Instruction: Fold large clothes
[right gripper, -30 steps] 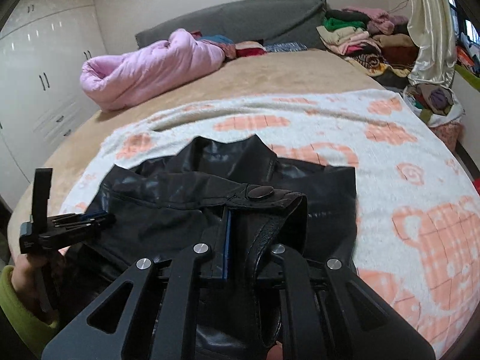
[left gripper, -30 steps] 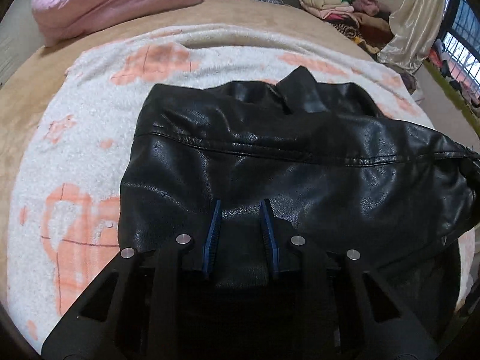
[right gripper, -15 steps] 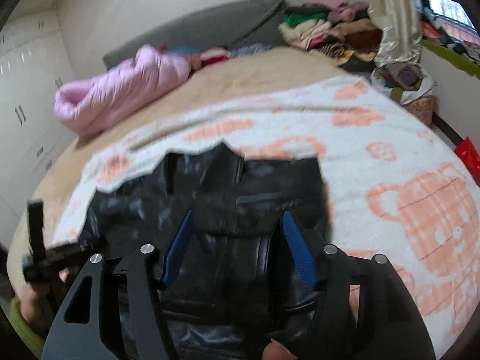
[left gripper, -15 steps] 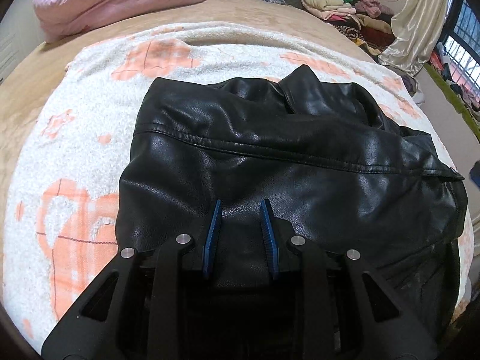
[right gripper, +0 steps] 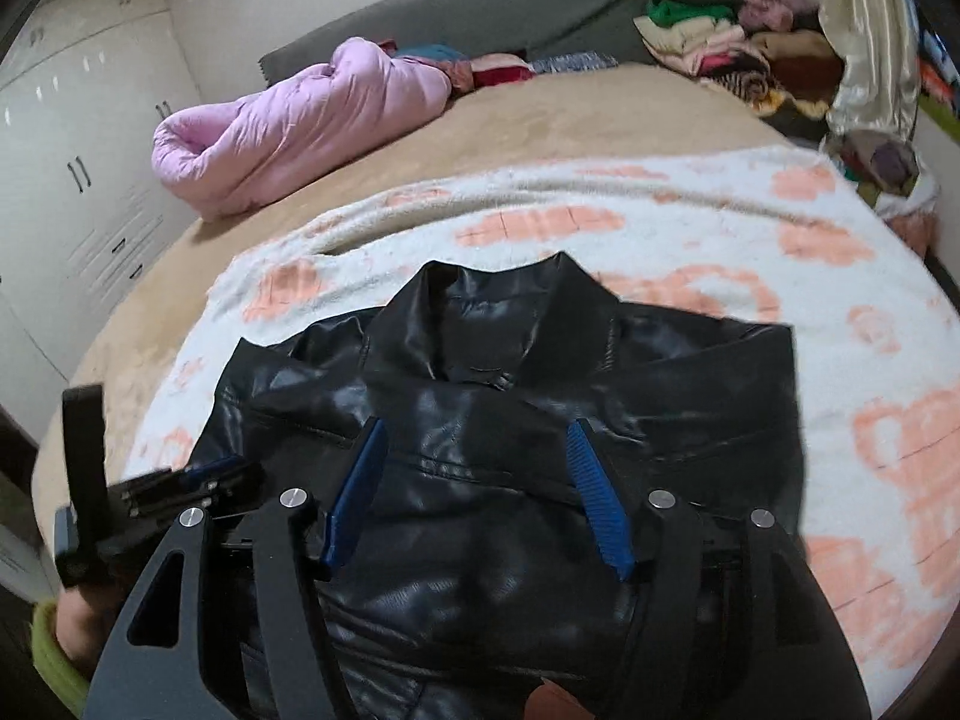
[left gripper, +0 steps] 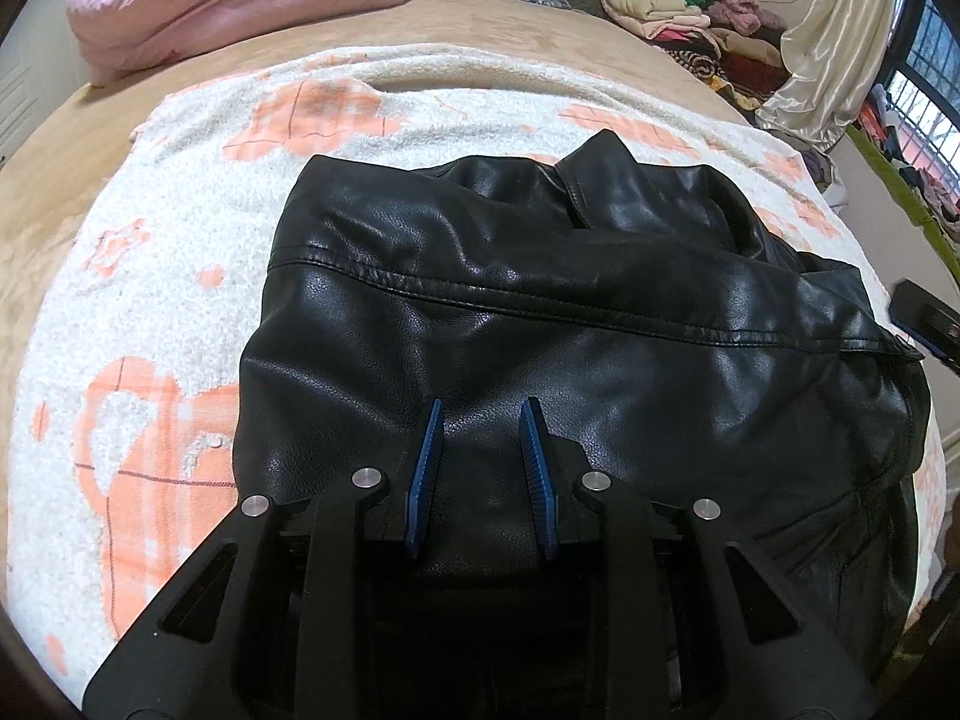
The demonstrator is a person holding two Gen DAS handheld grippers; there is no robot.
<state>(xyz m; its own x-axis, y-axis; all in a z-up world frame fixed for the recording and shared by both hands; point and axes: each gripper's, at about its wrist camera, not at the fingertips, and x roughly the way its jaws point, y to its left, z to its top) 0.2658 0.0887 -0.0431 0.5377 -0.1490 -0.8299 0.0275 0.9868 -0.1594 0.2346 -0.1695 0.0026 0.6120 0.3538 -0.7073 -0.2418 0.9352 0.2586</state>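
A black leather jacket (left gripper: 540, 324) lies folded on a white blanket with orange patterns (left gripper: 168, 276), collar at the far side. It also shows in the right wrist view (right gripper: 510, 396). My left gripper (left gripper: 481, 420) hovers over the jacket's near part with a narrow gap between its blue pads, holding nothing visible. My right gripper (right gripper: 477, 441) is wide open above the jacket's near middle and empty. The left gripper shows at the left edge of the right wrist view (right gripper: 180, 480).
The blanket (right gripper: 780, 252) covers a tan bed (right gripper: 570, 114). A pink quilt (right gripper: 288, 126) lies at the far left, a pile of clothes (right gripper: 738, 42) at the far right. White wardrobes (right gripper: 72, 168) stand on the left.
My right gripper has let go of the jacket flap it held and opened wide. The flap now lies flat on the jacket. The left gripper has hardly moved.
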